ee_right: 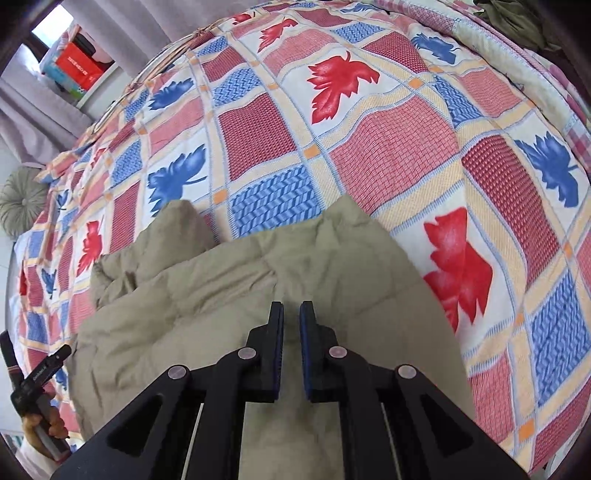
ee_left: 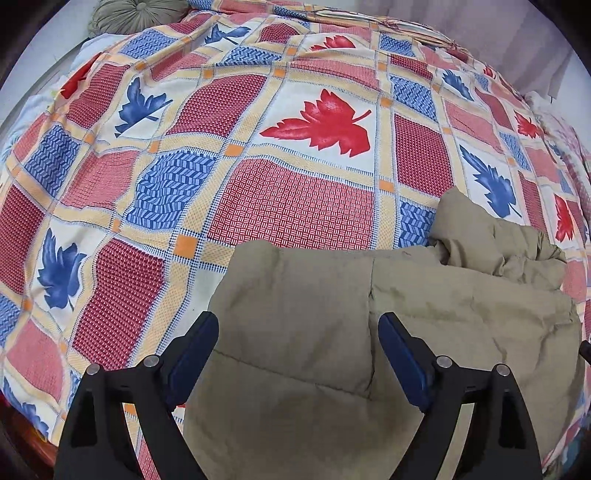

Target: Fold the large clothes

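Observation:
A tan padded garment [ee_left: 314, 306] lies folded over on a bed, with bunched folds at its far right [ee_left: 517, 251]. My left gripper [ee_left: 297, 325] is open, its jaws wide apart just above the garment's near left part, holding nothing. In the right wrist view the same garment [ee_right: 221, 280] lies below my right gripper [ee_right: 291, 310], whose jaws stand close together with a narrow gap and nothing between them. The left gripper [ee_right: 44, 373] shows at the far left edge of that view, held in a hand.
The bed is covered by a patchwork bedspread [ee_left: 295, 192] with red and blue leaf prints. A round grey-green cushion [ee_left: 129, 14] lies at the far corner. Curtains [ee_right: 22, 122] and a shelf with boxes [ee_right: 77, 66] stand beyond the bed.

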Tool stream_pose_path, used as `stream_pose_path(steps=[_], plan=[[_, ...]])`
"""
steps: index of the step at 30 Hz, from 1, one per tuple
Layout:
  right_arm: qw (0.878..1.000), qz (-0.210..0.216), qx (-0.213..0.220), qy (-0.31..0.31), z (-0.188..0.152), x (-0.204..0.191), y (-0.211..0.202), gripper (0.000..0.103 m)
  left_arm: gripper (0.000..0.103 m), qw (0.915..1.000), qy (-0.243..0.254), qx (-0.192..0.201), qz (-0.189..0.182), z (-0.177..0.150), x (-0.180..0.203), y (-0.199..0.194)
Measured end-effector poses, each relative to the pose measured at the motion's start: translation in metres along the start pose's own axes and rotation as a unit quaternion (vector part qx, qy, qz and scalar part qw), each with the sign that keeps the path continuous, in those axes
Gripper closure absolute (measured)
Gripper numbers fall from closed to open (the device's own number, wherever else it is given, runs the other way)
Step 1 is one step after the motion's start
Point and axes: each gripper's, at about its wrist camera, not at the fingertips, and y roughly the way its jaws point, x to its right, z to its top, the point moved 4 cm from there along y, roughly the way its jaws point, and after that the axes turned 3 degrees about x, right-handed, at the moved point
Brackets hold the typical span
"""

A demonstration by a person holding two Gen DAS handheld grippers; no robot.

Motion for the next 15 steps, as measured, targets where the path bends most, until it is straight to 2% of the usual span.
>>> stream_pose_path(steps=[3, 4, 5, 15], plan=[[1.0, 0.007, -0.009, 0.001, -0.013, -0.006, -0.006, 0.093, 0.013, 1.0, 0.006, -0.006, -0.002, -0.008, 0.001, -0.006], [1.0, 0.009, -0.012, 0.003, -0.017, -0.007, -0.008, 0.093, 0.009, 0.9999, 0.007, -0.007, -0.003, -0.01, 0.002, -0.008], [1.0, 0.011, -0.014, 0.003, -0.02, -0.009, -0.009, 0.093, 0.0, 0.9999, 0.008, -0.006, -0.001, -0.013, 0.002, -0.011], [0.998, 0.031, -0.051, -0.01, -0.06, -0.035, -0.018, 0.093, 0.0, 0.9995, 0.025, -0.018, -0.003, -0.036, 0.005, -0.03]])
